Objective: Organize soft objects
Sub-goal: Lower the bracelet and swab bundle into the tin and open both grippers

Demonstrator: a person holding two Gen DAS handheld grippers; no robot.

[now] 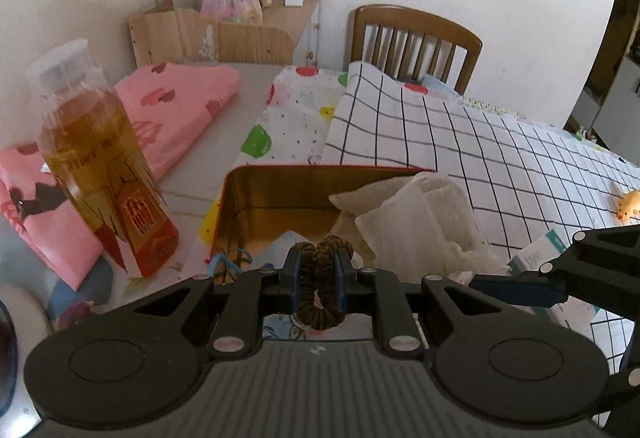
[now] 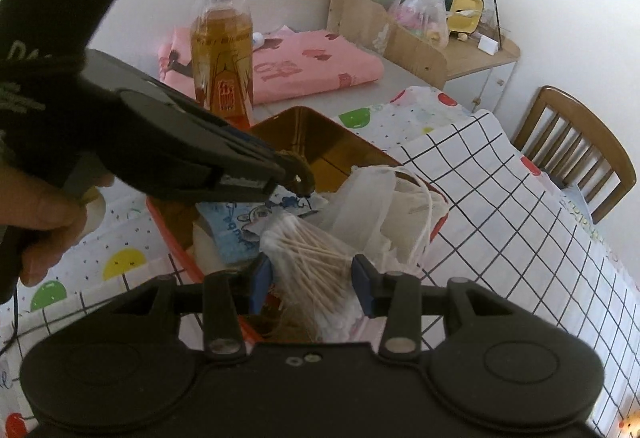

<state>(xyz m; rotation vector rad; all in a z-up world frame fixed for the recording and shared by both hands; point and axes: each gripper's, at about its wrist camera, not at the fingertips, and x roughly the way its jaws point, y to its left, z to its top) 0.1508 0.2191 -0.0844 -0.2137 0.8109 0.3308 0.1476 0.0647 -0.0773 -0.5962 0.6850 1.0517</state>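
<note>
My left gripper [image 1: 319,266] is shut on a dark olive scrunchie [image 1: 322,314], held over the near end of an open red tin with a gold inside [image 1: 280,198]. In the right wrist view that left gripper [image 2: 298,174] hangs above the tin [image 2: 316,146] with the scrunchie [image 2: 300,168] at its tip. My right gripper [image 2: 314,278] is shut on a clear bag of cotton swabs [image 2: 316,258], just over the tin's near rim. White mesh pouches [image 1: 424,222] and a blue-printed packet [image 2: 240,226] lie inside the tin.
A tall bottle of amber liquid [image 1: 100,158] stands left of the tin, beside a folded pink cloth [image 1: 180,106]. A checked cloth [image 1: 500,158] covers the table's right side. A wooden chair [image 1: 416,42] and a cluttered side cabinet [image 1: 224,22] stand behind. A small orange toy [image 1: 628,204] lies far right.
</note>
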